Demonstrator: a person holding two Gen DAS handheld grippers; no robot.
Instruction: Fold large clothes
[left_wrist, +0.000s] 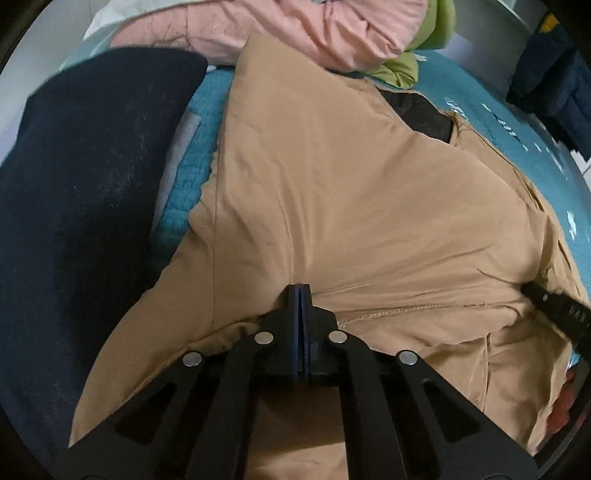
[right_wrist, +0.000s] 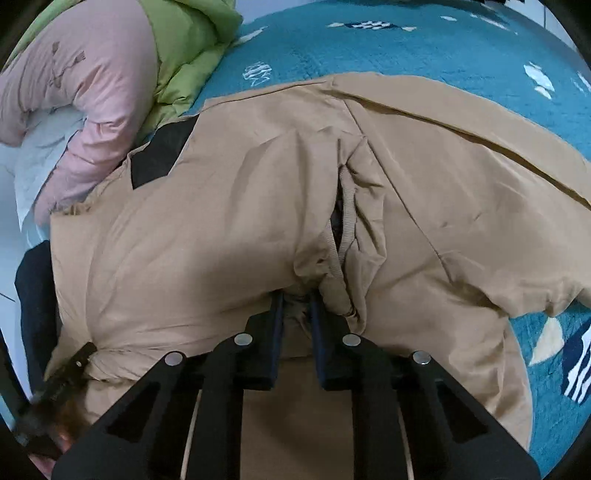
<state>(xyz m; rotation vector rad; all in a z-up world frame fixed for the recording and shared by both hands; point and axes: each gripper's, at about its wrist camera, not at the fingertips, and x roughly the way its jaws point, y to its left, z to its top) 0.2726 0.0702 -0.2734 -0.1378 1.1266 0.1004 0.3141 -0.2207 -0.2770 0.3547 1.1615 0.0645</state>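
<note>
Your left gripper (left_wrist: 300, 291) had its jaws pressed together on the near hem of the tan coat (left_wrist: 351, 206), pinching only a thin edge of cloth. Your right gripper (right_wrist: 295, 299) was clamped on a thicker bunch of the same hem, its jaws held slightly apart by the fabric. The coat lay spread on the teal bedcover (right_wrist: 424, 48), its long axis running away from both grippers, so a fold would likely carry the hem forward. Only the left view showed the dark navy garment (left_wrist: 85, 166); the right view alone showed the ribbed cuff (right_wrist: 347, 218). Beyond lay the pink jacket (right_wrist: 92, 85).
</note>
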